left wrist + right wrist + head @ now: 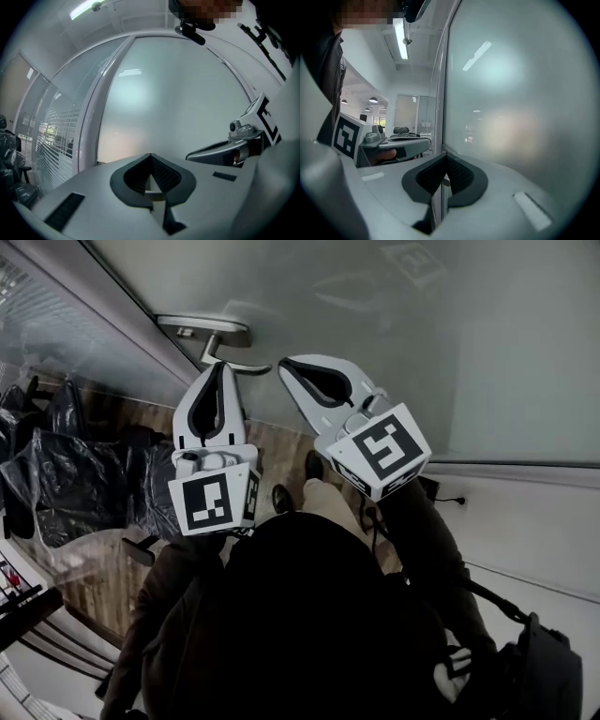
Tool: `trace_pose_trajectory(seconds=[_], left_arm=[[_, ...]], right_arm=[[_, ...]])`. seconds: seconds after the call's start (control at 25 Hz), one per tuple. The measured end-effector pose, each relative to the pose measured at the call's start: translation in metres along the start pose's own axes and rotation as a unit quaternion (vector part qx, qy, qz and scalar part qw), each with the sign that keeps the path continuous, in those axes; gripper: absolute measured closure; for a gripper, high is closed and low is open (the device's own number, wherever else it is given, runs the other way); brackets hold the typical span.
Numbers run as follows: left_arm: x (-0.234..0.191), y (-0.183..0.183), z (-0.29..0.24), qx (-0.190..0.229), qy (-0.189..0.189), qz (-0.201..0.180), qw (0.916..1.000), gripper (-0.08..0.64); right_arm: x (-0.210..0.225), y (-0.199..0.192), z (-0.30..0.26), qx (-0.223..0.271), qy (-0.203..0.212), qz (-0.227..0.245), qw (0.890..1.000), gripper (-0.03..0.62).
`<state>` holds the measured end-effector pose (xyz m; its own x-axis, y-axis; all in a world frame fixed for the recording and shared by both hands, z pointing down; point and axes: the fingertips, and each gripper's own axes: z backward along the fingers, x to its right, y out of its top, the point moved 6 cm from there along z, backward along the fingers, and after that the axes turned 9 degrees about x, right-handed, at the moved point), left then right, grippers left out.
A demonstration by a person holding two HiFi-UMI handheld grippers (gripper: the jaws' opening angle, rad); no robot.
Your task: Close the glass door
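The glass door handle (208,331) lies at twelve o'clock of the left gripper (217,370) and ten o'clock of the right gripper (284,366). Both are clenched, empty.

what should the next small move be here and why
Probably ease the shut right tool forward so its tip presses the frosted glass door beside the lever handle, then push. Both tools, left tool included, are shut on nothing and sit near the handle without gripping it. Whether the door is already latched isn't clear.
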<state>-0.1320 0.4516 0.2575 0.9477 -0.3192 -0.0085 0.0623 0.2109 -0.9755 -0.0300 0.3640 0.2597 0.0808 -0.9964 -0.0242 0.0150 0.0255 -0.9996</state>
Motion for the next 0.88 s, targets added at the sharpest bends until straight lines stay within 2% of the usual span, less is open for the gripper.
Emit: trace_pose_trajectory(seconds=[0.32, 0.88], left_arm=[[-0.003, 0.005, 0.000, 0.008, 0.007, 0.000, 0.9999, 0.564], [0.004, 0.004, 0.005, 0.006, 0.004, -0.004, 1.0000, 0.565]], right_arm=[[-0.008, 0.017, -0.002, 0.023, 0.011, 0.005, 1.000, 0.592], [-0.011, 0.020, 0.004, 0.028, 0.016, 0.005, 0.999, 0.592]])
